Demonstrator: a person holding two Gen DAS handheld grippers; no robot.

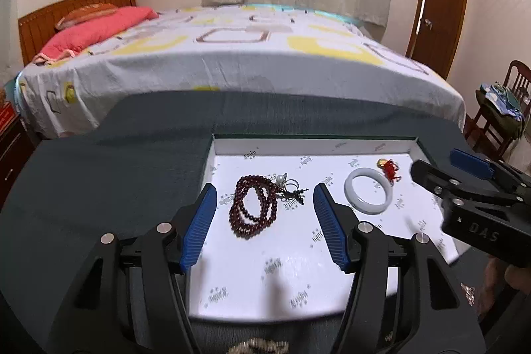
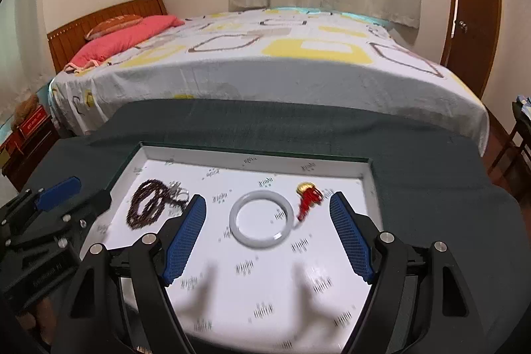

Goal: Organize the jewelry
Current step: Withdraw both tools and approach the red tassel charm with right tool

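- Dark red bead string (image 1: 254, 206) lay coiled at the left of a white tray (image 1: 298, 146); a pale bangle (image 1: 368, 189) lay right, touching a red-and-gold charm (image 1: 388, 168).
- Left tool (image 1: 264, 223) hung over the beads, jaws apart, empty.
- Right tool (image 2: 267, 233) hung over the bangle, jaws apart, empty.
- Tray sat on a dark-clothed counter (image 1: 116, 175) beside a bed (image 1: 252, 62).

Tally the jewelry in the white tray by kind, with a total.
Dark red bead strand, coiled: 1
White bangle: 1
Red and gold charm: 1
Small silver pieces beside the beads: a cluster, too tangled to count, taken as 1
Total: 4 in the tray
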